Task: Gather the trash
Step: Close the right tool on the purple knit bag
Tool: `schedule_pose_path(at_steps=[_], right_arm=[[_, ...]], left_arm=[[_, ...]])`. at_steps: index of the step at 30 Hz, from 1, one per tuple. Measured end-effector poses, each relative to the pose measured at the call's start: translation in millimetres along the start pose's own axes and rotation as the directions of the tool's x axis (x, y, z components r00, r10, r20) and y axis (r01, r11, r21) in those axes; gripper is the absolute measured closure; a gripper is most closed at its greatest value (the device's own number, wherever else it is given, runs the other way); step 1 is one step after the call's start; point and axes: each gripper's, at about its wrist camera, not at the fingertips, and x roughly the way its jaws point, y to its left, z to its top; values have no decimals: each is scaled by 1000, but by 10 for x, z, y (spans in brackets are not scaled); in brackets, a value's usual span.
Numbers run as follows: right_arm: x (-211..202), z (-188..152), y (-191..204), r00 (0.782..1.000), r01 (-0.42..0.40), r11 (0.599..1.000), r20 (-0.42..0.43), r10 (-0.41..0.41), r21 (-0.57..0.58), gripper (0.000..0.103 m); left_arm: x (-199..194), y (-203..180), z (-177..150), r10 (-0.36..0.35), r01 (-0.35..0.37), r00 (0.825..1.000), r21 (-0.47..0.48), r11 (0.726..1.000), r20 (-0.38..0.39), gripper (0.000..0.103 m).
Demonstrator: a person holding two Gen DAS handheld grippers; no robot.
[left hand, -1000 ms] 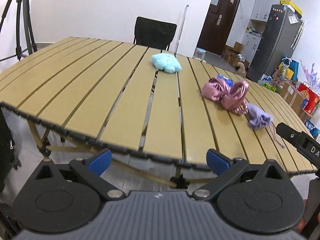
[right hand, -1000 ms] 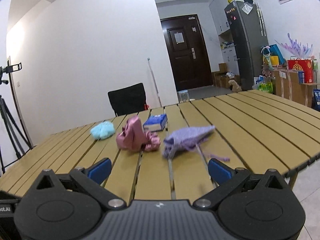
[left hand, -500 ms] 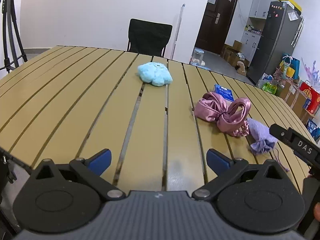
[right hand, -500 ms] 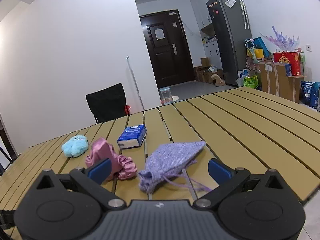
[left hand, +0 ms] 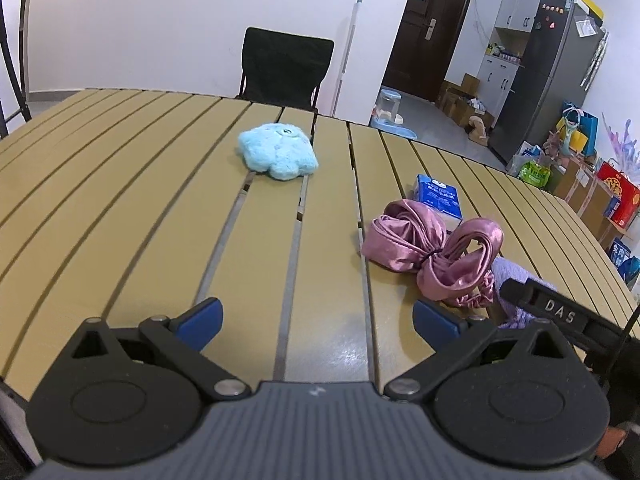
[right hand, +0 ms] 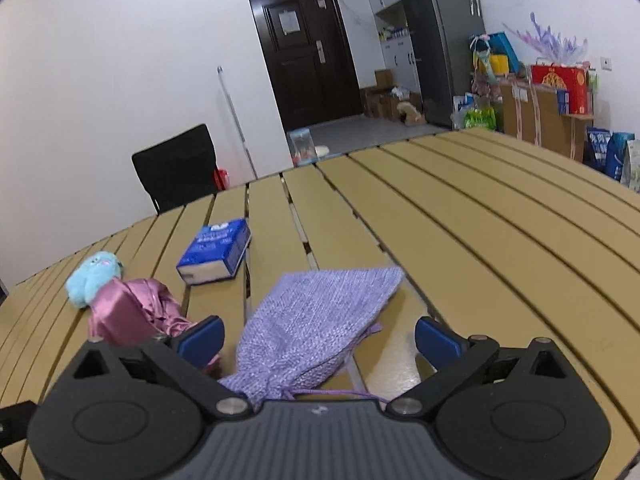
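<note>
The slatted tan wooden table (left hand: pixel 120 184) carries four loose items. A fluffy light-blue plush toy (left hand: pixel 278 152) lies toward the far edge, near the black fabric chair (left hand: pixel 286 68) standing beyond that edge. A blue-and-white rectangular tissue pack (right hand: pixel 216 250) lies flat further in, just beside a crumpled pink satin cloth bundle (left hand: pixel 432 250). A lilac knitted drawstring pouch (right hand: pixel 316 320) lies nearest the near edge, its gathered neck and cord toward the right gripper (right hand: pixel 318 338).

The right gripper's jaws stand wide, one blue-tipped finger on each side of the pouch, not gripping it. The left gripper (left hand: pixel 318 318) hangs over bare slats with jaws wide and empty, the pink bundle just beside its right finger.
</note>
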Motion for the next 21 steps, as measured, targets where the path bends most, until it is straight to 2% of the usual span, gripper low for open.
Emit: schedule_pose_path(at_steps=[5, 7, 10, 15, 19, 21], right_arm=[[32, -32, 38, 999, 40, 999, -8, -41, -16, 8], [43, -28, 72, 999, 40, 999, -12, -41, -34, 14], [52, -39, 127, 1000, 27, 997, -13, -28, -68, 25], [27, -59, 148, 1000, 3, 995, -5, -3, -99, 50], [13, -75, 161, 1000, -6, 993, -3, 6, -121, 61], [-14, -72, 116, 1000, -21, 993, 3, 22, -115, 70]], left_arm=[[80, -38, -3, -1, 0, 1000, -23, 1000, -15, 0], [93, -54, -5, -1, 1, 1000, -27, 1000, -14, 0], [114, -93, -23, 2, -2, 1000, -22, 1000, -14, 0], [128, -157, -65, 2, -2, 1000, -2, 1000, -19, 0], [116, -196, -77, -2, 2, 1000, 10, 1000, -11, 0], [111, -215, -89, 0, 1, 1000, 17, 1000, -6, 0]])
